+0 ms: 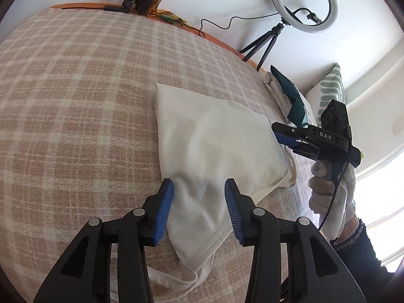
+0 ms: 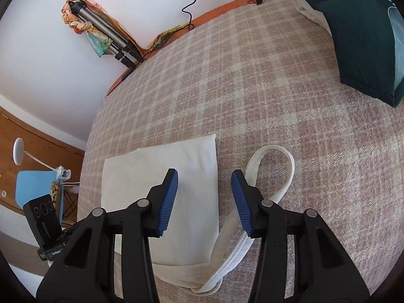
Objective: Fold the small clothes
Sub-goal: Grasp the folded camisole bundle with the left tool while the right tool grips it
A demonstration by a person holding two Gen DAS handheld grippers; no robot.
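Observation:
A cream tank top (image 1: pixel 214 146) lies folded on the plaid bed cover (image 1: pixel 75 101). Its shoulder straps (image 1: pixel 176 280) trail toward me. My left gripper (image 1: pixel 199 209) is open and hovers over the near end of the top, holding nothing. My right gripper (image 1: pixel 285 139) shows at the top's right edge, jaws apart and empty. In the right wrist view the right gripper (image 2: pixel 204 202) is open above the top (image 2: pixel 176 176), with a looped strap (image 2: pixel 275 166) just right of it.
A pile of folded clothes with a dark green garment (image 1: pixel 290 96) (image 2: pixel 361 30) lies at the far right of the bed. A ring light on a tripod (image 1: pixel 303 2), a folded tripod (image 2: pixel 108 38), a cable and a striped pillow (image 1: pixel 330 93) stand along the wall.

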